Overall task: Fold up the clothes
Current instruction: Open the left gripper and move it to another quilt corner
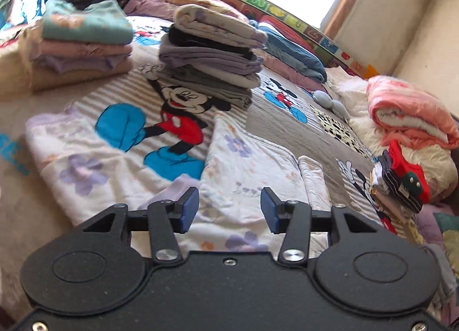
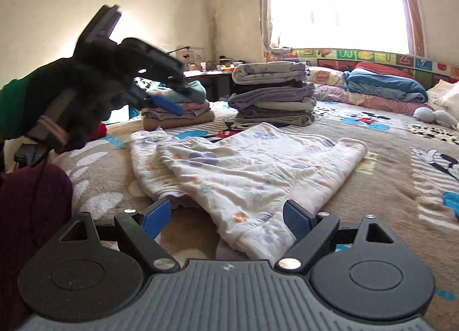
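A white garment with purple flowers (image 1: 246, 164) lies partly folded on the Mickey Mouse bedspread (image 1: 287, 121). It also shows in the right wrist view (image 2: 243, 167). My left gripper (image 1: 229, 212) is open and empty, held just above the garment's near part. It appears from outside in the right wrist view (image 2: 160, 101), raised at the left in a gloved hand. My right gripper (image 2: 226, 220) is open and empty, its jaws on either side of the garment's near corner, low over the bed.
Two stacks of folded clothes stand behind the garment: a grey and white one (image 1: 212, 64) (image 2: 272, 95) and a teal, pink and tan one (image 1: 83, 44) (image 2: 183, 107). A pink blanket (image 1: 410, 110) and a small sock pile (image 1: 401, 184) lie at the right. Folded bedding (image 2: 384, 87) lines the wall.
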`<state>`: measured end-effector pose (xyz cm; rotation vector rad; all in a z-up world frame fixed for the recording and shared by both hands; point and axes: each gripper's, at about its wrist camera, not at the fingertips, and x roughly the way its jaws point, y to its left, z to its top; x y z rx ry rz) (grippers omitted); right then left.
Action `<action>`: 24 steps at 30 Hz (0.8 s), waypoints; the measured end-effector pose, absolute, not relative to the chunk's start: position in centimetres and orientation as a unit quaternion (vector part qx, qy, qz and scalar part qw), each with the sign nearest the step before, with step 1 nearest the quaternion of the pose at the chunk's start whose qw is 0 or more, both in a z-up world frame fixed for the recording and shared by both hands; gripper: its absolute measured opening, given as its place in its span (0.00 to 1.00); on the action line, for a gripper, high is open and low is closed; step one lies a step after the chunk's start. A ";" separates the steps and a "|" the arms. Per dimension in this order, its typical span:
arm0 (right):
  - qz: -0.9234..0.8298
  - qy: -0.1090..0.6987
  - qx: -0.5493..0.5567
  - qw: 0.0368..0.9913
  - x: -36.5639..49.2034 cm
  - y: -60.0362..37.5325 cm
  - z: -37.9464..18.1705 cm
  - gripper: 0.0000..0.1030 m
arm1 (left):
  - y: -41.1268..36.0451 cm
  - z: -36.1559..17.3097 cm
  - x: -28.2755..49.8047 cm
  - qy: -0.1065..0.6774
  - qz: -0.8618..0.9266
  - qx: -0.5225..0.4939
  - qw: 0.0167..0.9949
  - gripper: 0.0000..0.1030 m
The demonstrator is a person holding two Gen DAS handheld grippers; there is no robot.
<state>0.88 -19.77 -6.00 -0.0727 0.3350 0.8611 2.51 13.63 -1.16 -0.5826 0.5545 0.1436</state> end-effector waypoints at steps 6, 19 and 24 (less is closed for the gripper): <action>0.418 0.176 -0.071 0.888 1.1 -18.4 -7.4 0.82 | 16.5 -4.1 1.0 0.275 0.081 -0.357 0.889 0.45; 0.392 0.164 -0.165 0.890 -1.6 -16.5 -7.4 0.85 | 14.8 -6.5 1.6 0.280 0.034 -0.393 0.875 0.45; 0.408 0.228 -0.164 0.868 -0.1 -15.5 -8.9 0.89 | 15.1 -7.0 1.5 0.278 0.036 -0.406 0.870 0.45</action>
